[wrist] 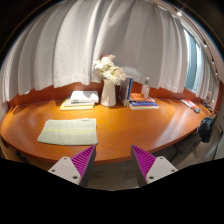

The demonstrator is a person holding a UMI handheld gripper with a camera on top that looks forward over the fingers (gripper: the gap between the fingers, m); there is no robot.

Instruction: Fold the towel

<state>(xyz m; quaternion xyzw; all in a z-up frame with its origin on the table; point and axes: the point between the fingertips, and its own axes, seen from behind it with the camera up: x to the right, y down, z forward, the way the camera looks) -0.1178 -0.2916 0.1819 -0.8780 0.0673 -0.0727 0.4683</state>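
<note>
1. Gripper [113,163]: fingers spread wide, nothing btwn the pads [84,160]; held back from the near edge of the counter [130,132], not touching anything.
2. Towel [68,131]: pale green, lies flat on the counter just beyond and to the left of the fingers. Reads as a neat rectangle w/ straight edges; whether it is one layer or already doubled cannot be told from this view.
3. Other items, well apart from the towel, along the far side of the counter: open book [80,98], white vase [109,93] w/ flowers, stacked books [143,103].
4. Progress (judgement): no grasp made, so any fold here is not yet begun; if the towel is single-layer, the whole task remains.
5. Left to do (judgement): reach fwd and left, pinch a near edge or corner, carry it over to the opposite edge.
</note>
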